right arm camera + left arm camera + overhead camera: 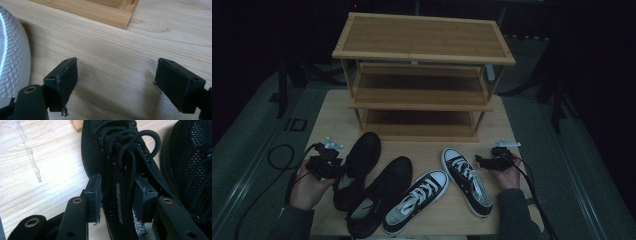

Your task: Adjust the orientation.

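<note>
We are at the grasp itself. The left claw (117, 200) sits over the side wall of the far-left black mesh shoe (357, 170), one pad outside the collar, the other down inside the opening by the tongue and the looped laces (130, 145). Its jaws stand at a middling width, and we cannot tell for sure that both pads are pressing the fabric yet, though the wall lies squarely between them. That shoe lies on the tabletop (327, 120) directly ahead of the left claw, toe pointing away toward the wooden shoe rack (422, 75).

We judge the next move to be a firm pinch on the collar, then a lift and a carry forward to one of the rack's shelves. The mesh is soft, so we would want the pads well down before raising it.

The right claw (117, 82) hovers with its jaws wide and nothing between them, over bare wood; the white rubber toe of a canvas sneaker (12, 50) lies just to its left and the rack's bottom rail (100, 12) ahead.

Room is tight on the inner side of the left claw: the second black shoe (382, 200) lies just beside the first. On its outer side the tabletop is free up to the edge. Ahead, open wood runs to the rack's foot.
</note>
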Action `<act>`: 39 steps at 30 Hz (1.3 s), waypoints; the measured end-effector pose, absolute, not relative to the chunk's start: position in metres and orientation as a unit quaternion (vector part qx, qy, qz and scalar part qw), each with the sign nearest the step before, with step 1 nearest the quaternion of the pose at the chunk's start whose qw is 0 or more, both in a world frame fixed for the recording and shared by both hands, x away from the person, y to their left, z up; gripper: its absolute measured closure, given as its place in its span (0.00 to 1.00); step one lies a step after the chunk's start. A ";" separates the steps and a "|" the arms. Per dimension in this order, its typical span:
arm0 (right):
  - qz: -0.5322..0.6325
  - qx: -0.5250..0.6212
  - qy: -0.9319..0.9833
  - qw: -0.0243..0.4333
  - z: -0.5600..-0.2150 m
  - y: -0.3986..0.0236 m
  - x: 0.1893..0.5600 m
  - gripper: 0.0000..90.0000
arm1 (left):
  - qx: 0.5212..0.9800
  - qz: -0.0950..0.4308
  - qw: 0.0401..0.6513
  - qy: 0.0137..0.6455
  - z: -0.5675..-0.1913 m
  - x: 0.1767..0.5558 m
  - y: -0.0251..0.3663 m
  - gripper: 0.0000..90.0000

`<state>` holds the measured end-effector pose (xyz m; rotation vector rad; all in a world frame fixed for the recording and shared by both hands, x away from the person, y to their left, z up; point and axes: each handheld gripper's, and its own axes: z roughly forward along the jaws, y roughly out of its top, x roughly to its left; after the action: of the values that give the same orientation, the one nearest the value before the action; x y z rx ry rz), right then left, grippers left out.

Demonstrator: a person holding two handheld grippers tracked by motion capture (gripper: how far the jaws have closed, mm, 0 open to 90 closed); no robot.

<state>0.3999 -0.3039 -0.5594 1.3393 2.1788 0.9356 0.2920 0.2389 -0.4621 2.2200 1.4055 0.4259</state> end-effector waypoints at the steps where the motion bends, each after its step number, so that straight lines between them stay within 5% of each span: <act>1: 0.336 0.481 0.783 0.207 -0.559 -0.304 0.400 0.20 | 0.811 0.155 0.235 0.513 -0.463 0.293 0.238 0.69; 20: 0.336 0.481 0.783 0.208 -0.559 -0.304 0.400 0.20 | 0.816 0.148 0.190 0.526 -0.480 0.312 0.227 0.74; 28: 0.336 0.481 0.783 0.208 -0.559 -0.304 0.400 0.20 | 0.815 0.170 0.177 0.524 -0.479 0.312 0.222 0.94; 39: 0.336 0.481 0.783 0.207 -0.559 -0.304 0.400 0.20 | 0.809 0.170 0.195 0.527 -0.473 0.315 0.225 0.98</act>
<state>0.3999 -0.3040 -0.5594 1.3389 2.1794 0.9355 0.3151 0.2246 -0.4732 2.2679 1.4778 0.4766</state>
